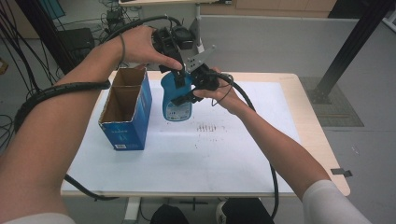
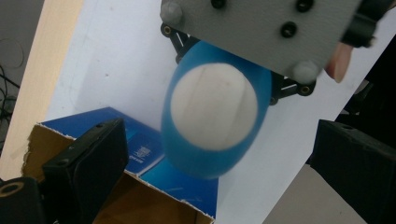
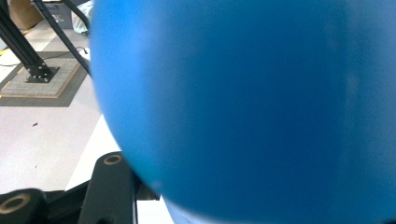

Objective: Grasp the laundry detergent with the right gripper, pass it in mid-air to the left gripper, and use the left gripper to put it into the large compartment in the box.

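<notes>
Blue bottle (image 3: 252, 107) looming large against the right claw's camera, right claw (image 1: 198, 86) pinching it at centre frame above the table (image 1: 243, 158), left claw (image 1: 175, 70) spread at bottle's top, open blue box (image 1: 125, 109) left.

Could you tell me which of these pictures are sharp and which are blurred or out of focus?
High view: evenly lit and fairly sharp, the blue bottle and the open blue carton read clearly. Left gripper view: the bottle's pale base is soft at its edges, the carton sharper. Right gripper view: the bottle sits so close that it is a featureless blue blur, while the floor behind is in focus.
</notes>
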### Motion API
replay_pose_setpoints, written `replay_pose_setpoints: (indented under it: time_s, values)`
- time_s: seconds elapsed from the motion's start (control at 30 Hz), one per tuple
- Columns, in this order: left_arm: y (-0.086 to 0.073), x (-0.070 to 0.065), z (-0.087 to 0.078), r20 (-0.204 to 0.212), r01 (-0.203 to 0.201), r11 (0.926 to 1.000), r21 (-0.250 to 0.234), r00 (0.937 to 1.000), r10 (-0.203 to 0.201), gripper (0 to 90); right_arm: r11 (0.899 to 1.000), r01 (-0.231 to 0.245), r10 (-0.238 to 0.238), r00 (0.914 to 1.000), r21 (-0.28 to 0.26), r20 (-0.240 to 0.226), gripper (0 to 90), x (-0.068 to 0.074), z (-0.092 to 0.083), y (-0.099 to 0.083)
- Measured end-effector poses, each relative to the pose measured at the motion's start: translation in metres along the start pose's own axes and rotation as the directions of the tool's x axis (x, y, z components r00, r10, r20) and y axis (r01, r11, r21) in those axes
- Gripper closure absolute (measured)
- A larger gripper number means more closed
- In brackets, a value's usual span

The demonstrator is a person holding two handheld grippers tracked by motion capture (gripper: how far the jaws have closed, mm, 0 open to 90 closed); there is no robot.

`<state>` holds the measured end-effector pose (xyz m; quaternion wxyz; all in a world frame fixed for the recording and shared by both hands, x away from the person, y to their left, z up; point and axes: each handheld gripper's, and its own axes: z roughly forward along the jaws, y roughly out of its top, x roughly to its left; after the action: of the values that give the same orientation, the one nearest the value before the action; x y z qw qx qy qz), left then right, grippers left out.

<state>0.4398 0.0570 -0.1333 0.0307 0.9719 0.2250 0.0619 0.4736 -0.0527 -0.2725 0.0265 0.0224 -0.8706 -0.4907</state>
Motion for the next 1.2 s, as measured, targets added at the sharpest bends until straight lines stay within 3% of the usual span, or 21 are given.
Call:
replay_pose_setpoints:
  time_s: [0.67,1.0,1.07,1.2]
  values:
    - [0.005,-0.006,0.013,0.007,-0.046,0.9989,0.009,0.9989,0.046,4.6,0.999,0.032,-0.032,0.9993,-0.005,-0.020,43.2,0.009,-0.003,0.004]
    - [0.007,-0.010,0.016,0.009,-0.063,0.9977,0.024,0.9980,0.063,4.6,1.000,0.019,-0.019,0.9988,-0.001,-0.045,43.3,0.013,-0.004,0.006]
    - [0.007,-0.010,0.016,0.010,-0.066,0.9976,0.021,0.9978,0.066,4.7,0.998,0.057,-0.057,0.9978,-0.020,-0.033,43.2,0.011,-0.004,0.006]
    - [0.006,-0.011,0.016,0.012,-0.069,0.9976,0.009,0.9976,0.069,4.8,0.998,0.056,-0.056,0.9977,-0.016,-0.038,43.2,0.012,-0.005,0.006]
